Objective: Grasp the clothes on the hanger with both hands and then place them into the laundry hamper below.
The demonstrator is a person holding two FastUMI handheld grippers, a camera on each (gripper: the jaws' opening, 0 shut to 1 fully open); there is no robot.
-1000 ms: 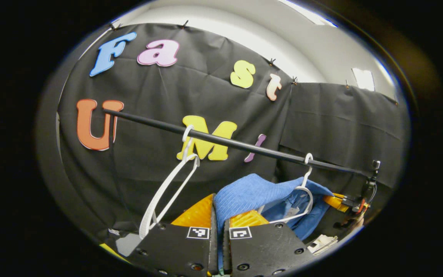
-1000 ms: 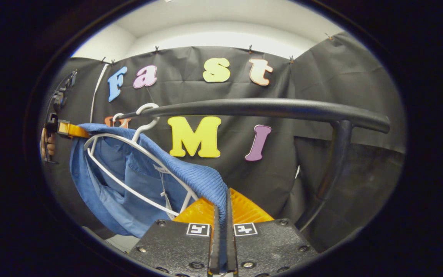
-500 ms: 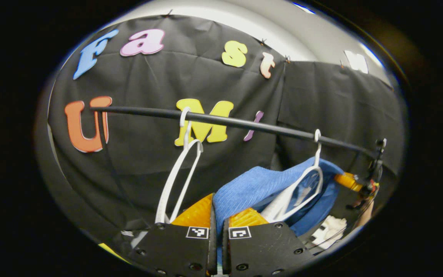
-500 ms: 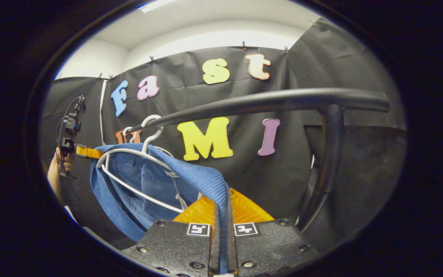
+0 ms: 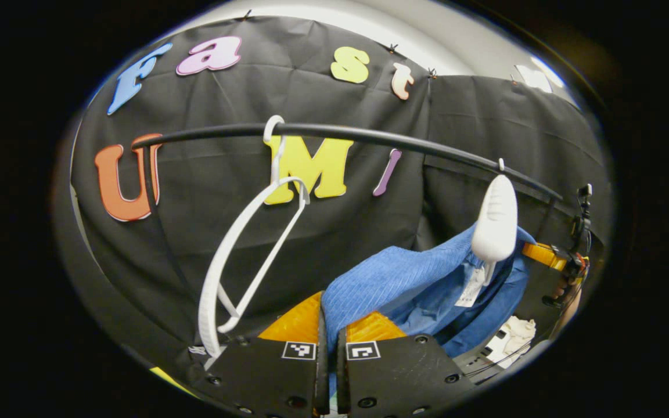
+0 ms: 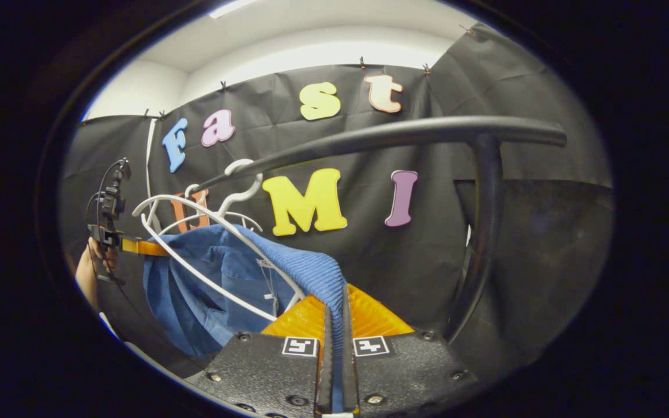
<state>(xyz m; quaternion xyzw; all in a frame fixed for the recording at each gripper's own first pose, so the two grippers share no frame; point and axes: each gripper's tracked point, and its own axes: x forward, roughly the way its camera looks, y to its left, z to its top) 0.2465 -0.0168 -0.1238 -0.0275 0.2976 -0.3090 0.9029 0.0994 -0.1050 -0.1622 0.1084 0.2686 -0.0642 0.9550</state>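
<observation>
Black cloth backs a black metal clothes rail (image 5: 369,136) carrying two white plastic hangers. Both grippers clamp the blue ribbed garment (image 5: 392,278): the left gripper (image 5: 327,342) pinches one edge, the right gripper (image 6: 334,342) the other, fabric sandwiched between each closed pair of fingers. The garment hangs below its hanger (image 6: 207,244), mostly off it. Its small white tag (image 5: 473,287) is too blurred to read. An empty hanger (image 5: 241,255) hangs nearby.

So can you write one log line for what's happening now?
left gripper: shut on blue garment | right gripper: shut on blue garment | white hanger: on rail, partly bared | hamper: not reached
</observation>
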